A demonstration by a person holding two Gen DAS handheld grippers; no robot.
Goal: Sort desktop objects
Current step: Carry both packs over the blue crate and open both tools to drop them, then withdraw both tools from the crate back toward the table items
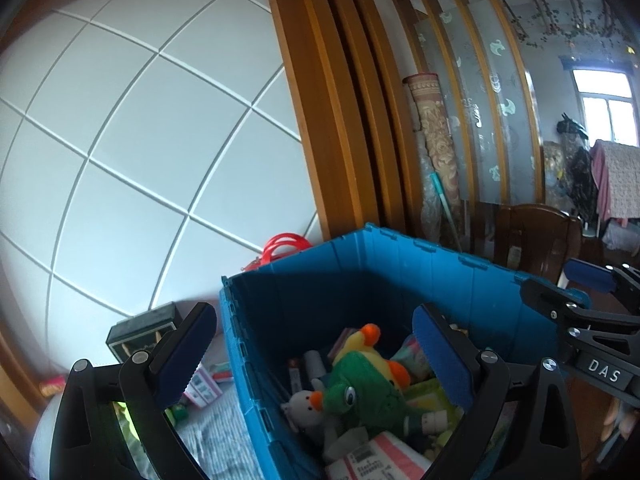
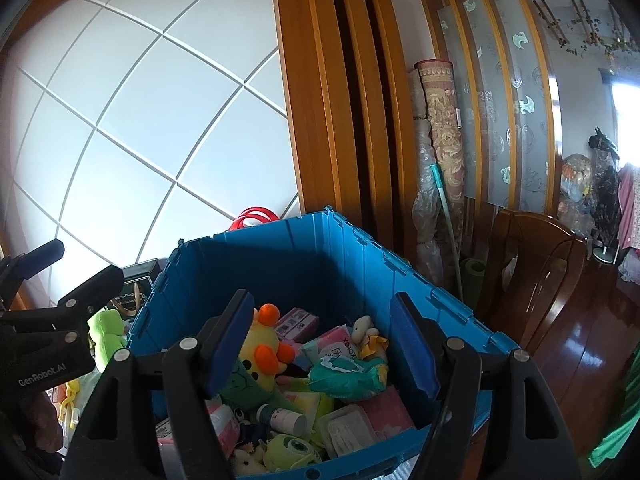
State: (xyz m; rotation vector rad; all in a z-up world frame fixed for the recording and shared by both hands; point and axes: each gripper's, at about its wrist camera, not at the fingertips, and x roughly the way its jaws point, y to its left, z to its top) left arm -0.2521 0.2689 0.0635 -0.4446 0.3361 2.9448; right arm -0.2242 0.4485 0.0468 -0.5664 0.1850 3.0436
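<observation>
A blue plastic crate (image 1: 360, 280) (image 2: 280, 256) stands in front of me, filled with soft toys, packets and small bottles. A green frog plush (image 1: 360, 396) and a yellow duck plush (image 2: 260, 352) lie on top. My left gripper (image 1: 316, 356) is open and empty, held above the crate's left rim. My right gripper (image 2: 320, 340) is open and empty above the crate's middle. Each gripper shows at the edge of the other's view: the right one in the left wrist view (image 1: 592, 300), the left one in the right wrist view (image 2: 60, 280).
A dark box (image 1: 140, 328) and small packets (image 1: 204, 384) lie left of the crate on a striped cloth (image 1: 216, 440). A light green plush (image 2: 106, 332) sits there too. A white panelled wall (image 1: 140, 140), wooden door frame (image 1: 332, 120) and wooden chair (image 2: 532, 272) stand behind.
</observation>
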